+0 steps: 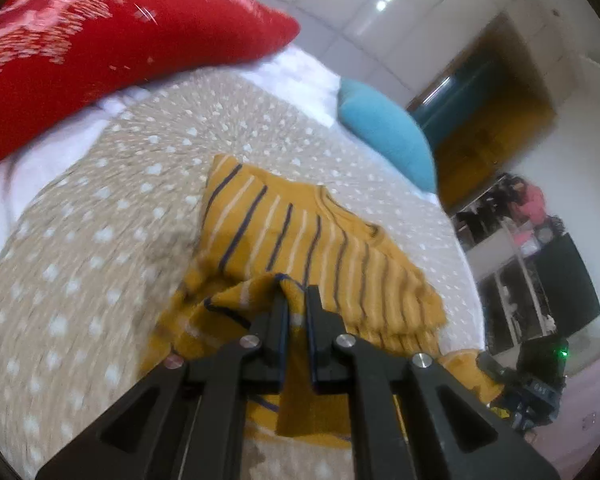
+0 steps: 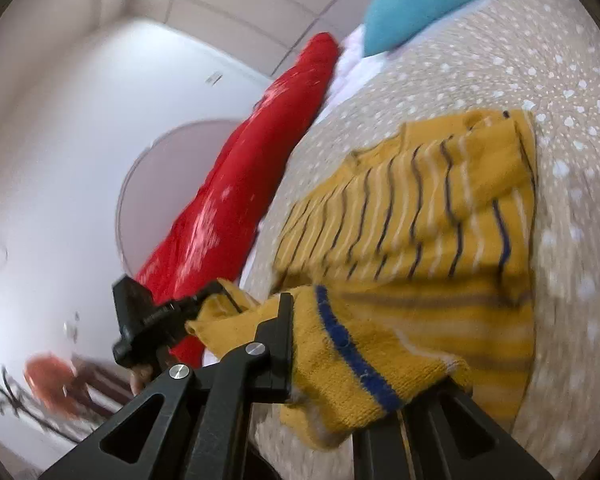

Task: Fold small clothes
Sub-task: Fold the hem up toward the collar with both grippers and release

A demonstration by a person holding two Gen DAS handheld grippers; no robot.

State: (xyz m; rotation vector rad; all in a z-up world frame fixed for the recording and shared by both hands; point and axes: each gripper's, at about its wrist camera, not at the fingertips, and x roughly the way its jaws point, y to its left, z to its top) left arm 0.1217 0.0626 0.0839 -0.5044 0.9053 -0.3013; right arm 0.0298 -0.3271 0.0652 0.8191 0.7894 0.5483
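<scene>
While both grippers pinch the same garment, here's the state:

garment: yellow sweater (image 1: 300,236), knit, thin navy and white stripes, lying on the dotted bedspread (image 1: 80,240) near the middle of the bed; neckline end faces the pillows, hem end raised off the bed toward the cameras.
left gripper (image 1: 297,300): jaws together, clamped on a bunched fold of the sweater's near edge; fabric sticks up between the 2 fingers and hangs below them.
right gripper (image 2: 340,340): jaws nearly together, clamped on a thick cuff-like edge of the sweater (image 2: 420,216) with a bold blue stripe; cloth drapes over the right finger and hides it, only the left finger (image 2: 278,340) shows clearly.
cross view: left gripper (image 2: 172,312) seen from the right wrist camera, at left of frame, holding another bit of the yellow knit; the right gripper's body sits at the lower right edge of the left wrist view.
fold state: near part lifted and doubled over, far part flat on the spread.
bedspread: beige with white dots, white sheet at the far edge.
pillows: red pillow (image 1: 112,40) and blue pillow (image 1: 388,132) at the head of the bed, apart from the sweater.
image quality: motion blur in both views.
</scene>
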